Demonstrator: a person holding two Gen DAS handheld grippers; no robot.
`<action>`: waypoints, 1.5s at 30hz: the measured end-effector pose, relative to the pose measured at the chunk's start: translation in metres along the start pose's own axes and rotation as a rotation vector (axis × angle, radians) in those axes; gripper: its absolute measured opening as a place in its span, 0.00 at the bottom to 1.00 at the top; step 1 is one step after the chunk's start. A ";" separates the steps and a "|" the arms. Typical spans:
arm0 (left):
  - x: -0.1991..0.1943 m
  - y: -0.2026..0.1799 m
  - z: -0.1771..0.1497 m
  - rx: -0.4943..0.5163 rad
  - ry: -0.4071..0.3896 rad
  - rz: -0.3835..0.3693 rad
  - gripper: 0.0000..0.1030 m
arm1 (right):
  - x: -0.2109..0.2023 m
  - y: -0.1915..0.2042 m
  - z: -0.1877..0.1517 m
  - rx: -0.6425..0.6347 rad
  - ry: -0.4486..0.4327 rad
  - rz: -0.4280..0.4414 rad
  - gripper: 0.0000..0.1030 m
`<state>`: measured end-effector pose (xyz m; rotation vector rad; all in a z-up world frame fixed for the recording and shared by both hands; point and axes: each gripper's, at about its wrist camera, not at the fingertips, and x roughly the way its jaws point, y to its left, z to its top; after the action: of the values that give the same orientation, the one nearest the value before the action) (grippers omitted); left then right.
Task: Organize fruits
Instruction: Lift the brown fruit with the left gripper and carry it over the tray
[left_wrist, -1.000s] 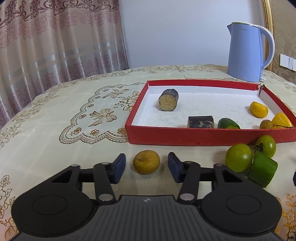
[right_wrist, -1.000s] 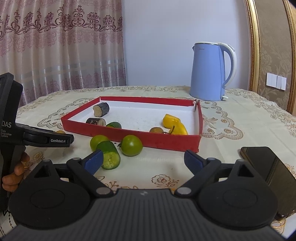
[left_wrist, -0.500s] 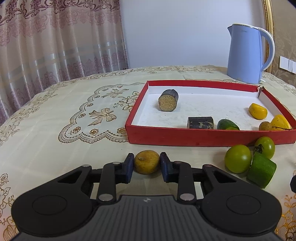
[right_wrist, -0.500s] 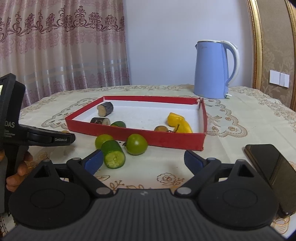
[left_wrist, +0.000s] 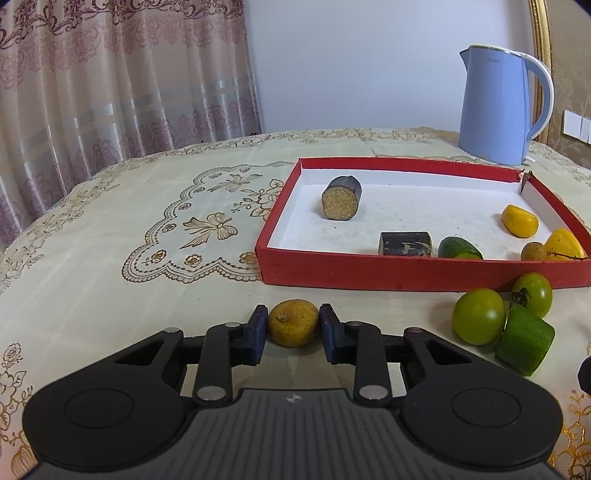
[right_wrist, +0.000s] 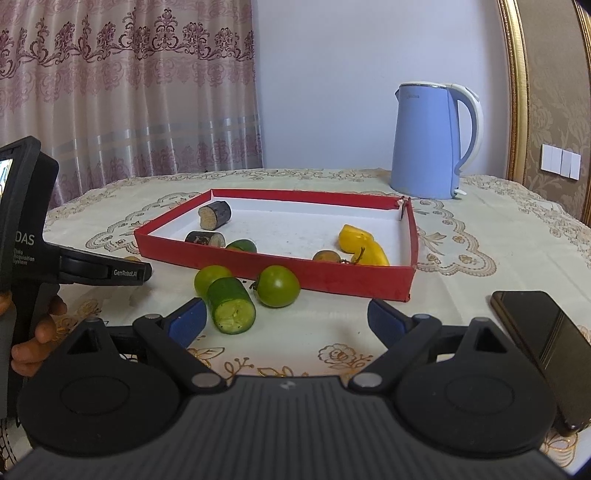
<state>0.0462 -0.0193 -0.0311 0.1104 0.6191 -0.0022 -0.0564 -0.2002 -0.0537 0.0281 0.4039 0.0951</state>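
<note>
My left gripper (left_wrist: 293, 326) is shut on a small yellow-brown round fruit (left_wrist: 293, 322) that rests on the tablecloth just in front of the red tray (left_wrist: 369, 267). Two green tomatoes (left_wrist: 478, 316) and a cut green cucumber piece (left_wrist: 524, 343) lie to the right of it, outside the tray. In the tray lie dark eggplant pieces (left_wrist: 341, 197), a green piece (left_wrist: 460, 248) and yellow pieces (left_wrist: 519, 220). My right gripper (right_wrist: 286, 321) stands open above the cloth, its left pad close beside the cucumber piece (right_wrist: 231, 310), nothing between its pads.
A blue kettle (right_wrist: 432, 138) stands behind the tray at the back right. A black phone (right_wrist: 543, 343) lies on the cloth at the right. A person's hand (right_wrist: 33, 332) holds the left gripper's handle at the left edge. Curtains hang beyond the table.
The left gripper's jaws closed from wide apart onto the yellow-brown fruit. The right gripper kept its opening; its view shifted only slightly.
</note>
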 end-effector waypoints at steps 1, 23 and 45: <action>0.000 0.000 0.001 0.000 0.003 0.002 0.28 | 0.000 0.000 0.000 0.000 -0.001 0.000 0.91; -0.005 -0.001 0.035 0.023 -0.051 0.036 0.28 | 0.001 -0.003 -0.001 0.008 -0.001 0.002 0.91; 0.015 -0.035 0.086 0.117 -0.105 0.050 0.28 | -0.001 -0.012 -0.001 0.029 -0.013 -0.008 0.91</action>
<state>0.1066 -0.0628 0.0262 0.2376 0.5108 0.0041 -0.0567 -0.2119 -0.0551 0.0556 0.3919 0.0813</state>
